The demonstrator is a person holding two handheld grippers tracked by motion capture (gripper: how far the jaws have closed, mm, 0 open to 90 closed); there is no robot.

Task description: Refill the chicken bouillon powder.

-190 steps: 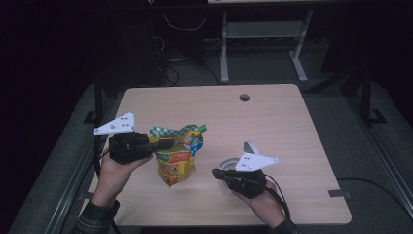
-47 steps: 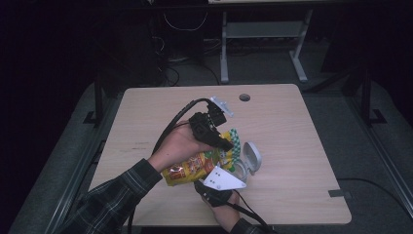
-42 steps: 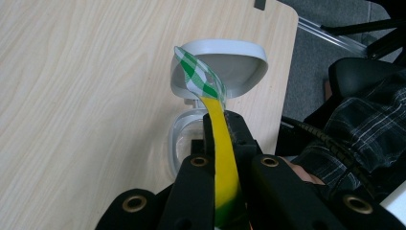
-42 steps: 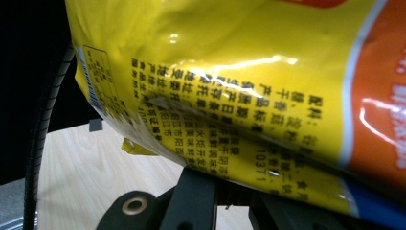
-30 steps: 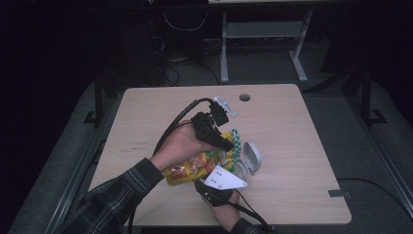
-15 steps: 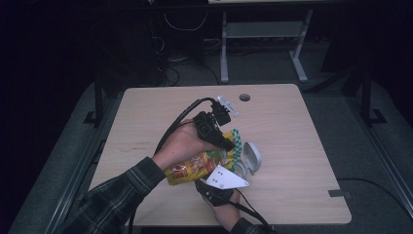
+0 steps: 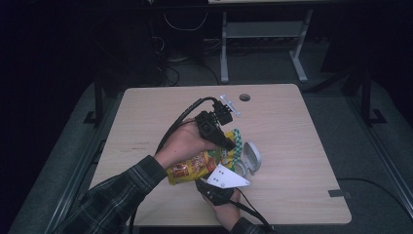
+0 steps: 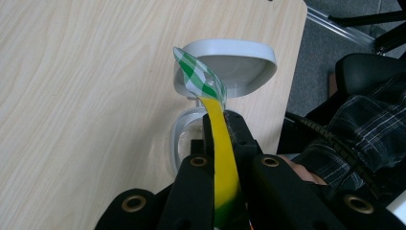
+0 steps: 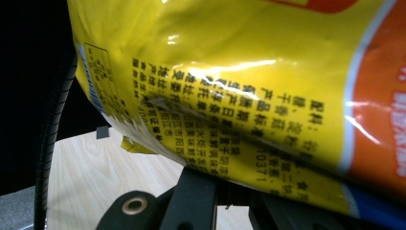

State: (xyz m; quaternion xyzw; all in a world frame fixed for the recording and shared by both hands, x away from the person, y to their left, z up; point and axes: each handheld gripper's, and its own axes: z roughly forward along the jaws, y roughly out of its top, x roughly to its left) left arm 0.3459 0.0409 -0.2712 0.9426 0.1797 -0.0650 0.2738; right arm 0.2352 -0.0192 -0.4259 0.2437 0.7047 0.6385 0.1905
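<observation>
Two claws clamp yellow snack bag (image 7: 195,165): left claw (image 8: 221,139) on top edge over open grey container (image 8: 230,67); right claw (image 7: 216,187) underneath.

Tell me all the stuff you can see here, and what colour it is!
snack bag: one, yellow and orange with a green-checked top edge, held up over the table's near middle
lidded container: one, pale grey, lid open, on the table right of the bag
table: one, light wood
left gripper: one, black, shut on the bag's top edge
right gripper: one, black with a white plate, at the bag's lower end; jaws hidden
sleeve: plaid, dark
</observation>
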